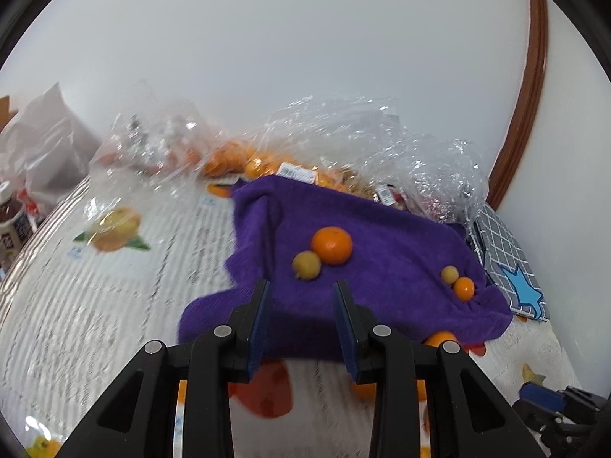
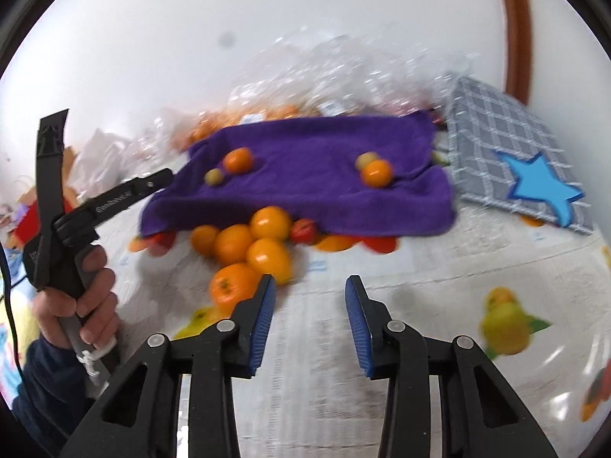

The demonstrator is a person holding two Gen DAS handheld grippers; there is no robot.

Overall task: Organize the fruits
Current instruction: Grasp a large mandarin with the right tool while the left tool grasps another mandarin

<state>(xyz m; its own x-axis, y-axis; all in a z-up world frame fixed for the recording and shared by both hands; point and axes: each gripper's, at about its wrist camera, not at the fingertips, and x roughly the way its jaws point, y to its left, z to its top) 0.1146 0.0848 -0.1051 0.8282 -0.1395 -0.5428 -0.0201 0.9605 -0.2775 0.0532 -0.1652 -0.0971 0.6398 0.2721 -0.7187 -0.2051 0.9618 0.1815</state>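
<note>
A purple towel (image 1: 382,267) (image 2: 305,175) lies on the table. On it sit an orange (image 1: 331,245) (image 2: 237,160) beside a small yellow-green fruit (image 1: 306,264) (image 2: 214,176), and to the right a smaller orange (image 1: 463,288) (image 2: 376,173) beside another small yellow-green fruit (image 1: 449,274) (image 2: 364,159). Several oranges (image 2: 248,244) and a red fruit (image 2: 303,230) are piled at the towel's near edge. My left gripper (image 1: 301,297) is open and empty over the towel's near edge. My right gripper (image 2: 310,294) is open and empty, just right of the pile.
Clear plastic bags (image 1: 343,133) with more oranges lie behind the towel. A grey checked box with a blue star (image 2: 527,168) (image 1: 508,267) stands at the right. White bags (image 1: 46,141) and a bottle (image 1: 11,221) are at the left. The tablecloth (image 2: 420,305) has fruit prints.
</note>
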